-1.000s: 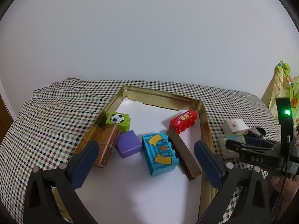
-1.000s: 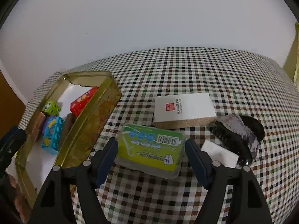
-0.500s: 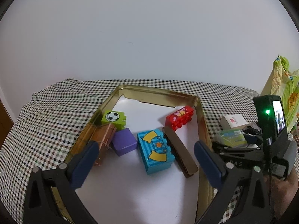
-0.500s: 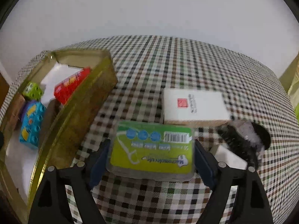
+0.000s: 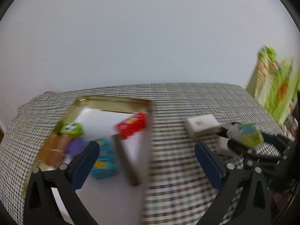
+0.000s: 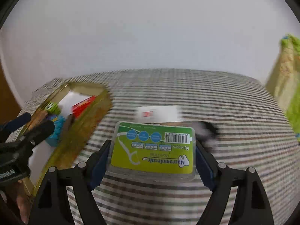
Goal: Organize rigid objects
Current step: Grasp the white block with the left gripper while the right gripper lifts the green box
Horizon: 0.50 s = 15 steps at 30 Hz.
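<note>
Green floss-pick box (image 6: pixel 152 151) clamped in right gripper (image 6: pixel 152 157), left gripper (image 5: pixel 147 161) wide open, empty

Between tin and card box: we see bare checked cloth (image 5: pixel 168 131) on the bench, wide enough for a tool to pass.
Left side: the gold tin (image 5: pixel 116 103) wall stands up; bricks crowd its near-left corner.
Tin's far end: white floor free.
Right side: white card box (image 5: pixel 201 125), a dark blurred object beside it.
</note>
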Available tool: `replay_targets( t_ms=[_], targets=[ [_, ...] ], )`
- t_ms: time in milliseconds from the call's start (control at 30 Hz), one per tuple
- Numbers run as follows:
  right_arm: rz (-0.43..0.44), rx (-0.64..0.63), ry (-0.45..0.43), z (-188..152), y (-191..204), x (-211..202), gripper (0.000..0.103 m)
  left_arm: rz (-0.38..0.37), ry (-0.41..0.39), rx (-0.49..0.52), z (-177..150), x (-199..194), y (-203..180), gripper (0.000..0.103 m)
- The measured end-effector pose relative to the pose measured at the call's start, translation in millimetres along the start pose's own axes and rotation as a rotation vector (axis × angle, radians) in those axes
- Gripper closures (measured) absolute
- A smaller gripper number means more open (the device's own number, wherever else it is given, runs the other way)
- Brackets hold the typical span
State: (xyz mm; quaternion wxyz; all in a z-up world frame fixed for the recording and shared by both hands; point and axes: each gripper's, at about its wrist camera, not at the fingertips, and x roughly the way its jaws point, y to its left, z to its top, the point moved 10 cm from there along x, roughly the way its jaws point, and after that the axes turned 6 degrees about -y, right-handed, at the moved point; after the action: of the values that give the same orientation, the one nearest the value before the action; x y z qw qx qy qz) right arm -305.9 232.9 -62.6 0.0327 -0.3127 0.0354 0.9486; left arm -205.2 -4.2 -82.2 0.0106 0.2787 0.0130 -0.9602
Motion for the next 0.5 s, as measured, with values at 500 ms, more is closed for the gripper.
replay_targets(
  t_ms=[500],
  targets=[
    [-0.196,0.172,0.002,-24.4,-129.0,-12.3,0.019,-0.141,0.121,0.223,-19.3,67.1,-134.5,0.0]
  ],
)
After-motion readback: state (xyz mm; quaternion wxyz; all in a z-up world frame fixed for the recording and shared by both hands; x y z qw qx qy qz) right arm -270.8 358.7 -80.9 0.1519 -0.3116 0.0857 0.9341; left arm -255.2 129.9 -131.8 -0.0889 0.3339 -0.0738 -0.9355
